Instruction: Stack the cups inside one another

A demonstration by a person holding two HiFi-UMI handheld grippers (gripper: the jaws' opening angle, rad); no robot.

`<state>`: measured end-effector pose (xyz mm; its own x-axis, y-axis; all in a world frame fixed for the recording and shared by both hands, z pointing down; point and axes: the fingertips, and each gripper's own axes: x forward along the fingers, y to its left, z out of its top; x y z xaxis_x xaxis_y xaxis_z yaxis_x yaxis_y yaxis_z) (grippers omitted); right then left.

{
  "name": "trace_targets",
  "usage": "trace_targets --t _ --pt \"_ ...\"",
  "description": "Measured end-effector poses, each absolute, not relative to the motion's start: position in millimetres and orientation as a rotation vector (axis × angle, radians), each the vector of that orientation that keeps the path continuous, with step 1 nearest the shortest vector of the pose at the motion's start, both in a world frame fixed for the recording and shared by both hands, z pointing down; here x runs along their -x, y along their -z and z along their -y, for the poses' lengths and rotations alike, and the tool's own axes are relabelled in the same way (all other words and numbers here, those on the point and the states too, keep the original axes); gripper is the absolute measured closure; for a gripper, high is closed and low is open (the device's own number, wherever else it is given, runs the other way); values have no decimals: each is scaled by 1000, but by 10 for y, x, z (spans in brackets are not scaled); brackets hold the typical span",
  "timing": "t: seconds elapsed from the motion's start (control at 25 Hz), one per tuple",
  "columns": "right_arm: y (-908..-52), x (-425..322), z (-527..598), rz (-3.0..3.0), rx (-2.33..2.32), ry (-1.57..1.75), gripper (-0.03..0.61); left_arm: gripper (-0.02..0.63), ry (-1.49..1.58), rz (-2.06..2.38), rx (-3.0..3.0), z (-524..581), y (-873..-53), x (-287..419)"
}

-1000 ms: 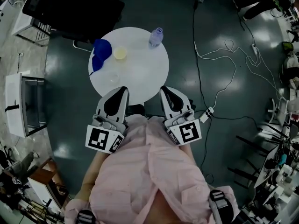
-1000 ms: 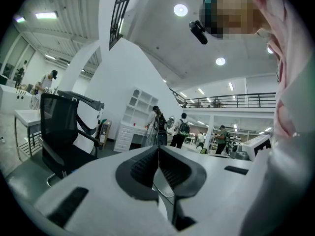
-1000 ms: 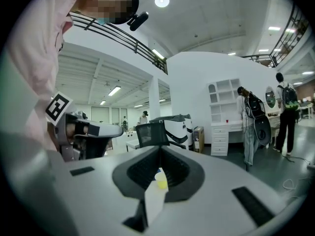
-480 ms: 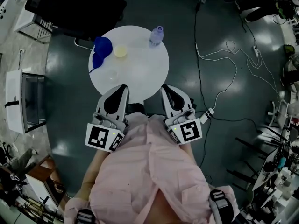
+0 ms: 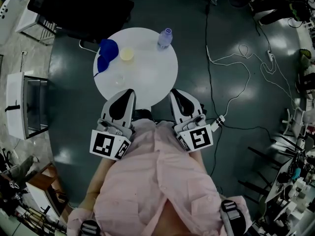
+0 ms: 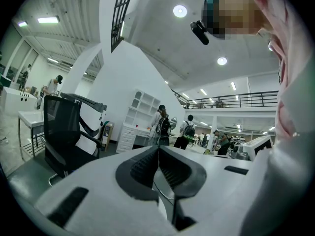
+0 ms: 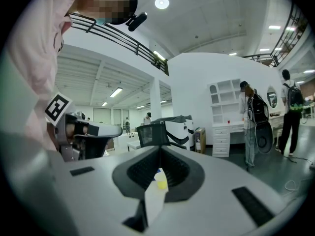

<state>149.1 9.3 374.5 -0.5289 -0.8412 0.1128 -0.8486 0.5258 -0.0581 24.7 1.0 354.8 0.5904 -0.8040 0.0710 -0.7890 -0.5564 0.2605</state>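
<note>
grippers, 2: left gripper (image 5: 130,92) and right gripper (image 5: 173,93), jaws together, empty, unmoved since a second ago; yellow cup (image 5: 127,55), blue cups (image 5: 106,54) untouched; stacking unstarted.

Round table (image 5: 152,80) open on near right side, blue cups (image 5: 106,54), yellow cup (image 5: 127,55), bottle (image 5: 165,37) along far edge
</note>
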Motion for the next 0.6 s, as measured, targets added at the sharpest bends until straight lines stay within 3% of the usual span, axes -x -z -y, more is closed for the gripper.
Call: trace_targets --t 0.6 --pt "-3768 -1513 -77 2669 -1491 -171 545 594 97 1283 -2541 3 -3521 -319"
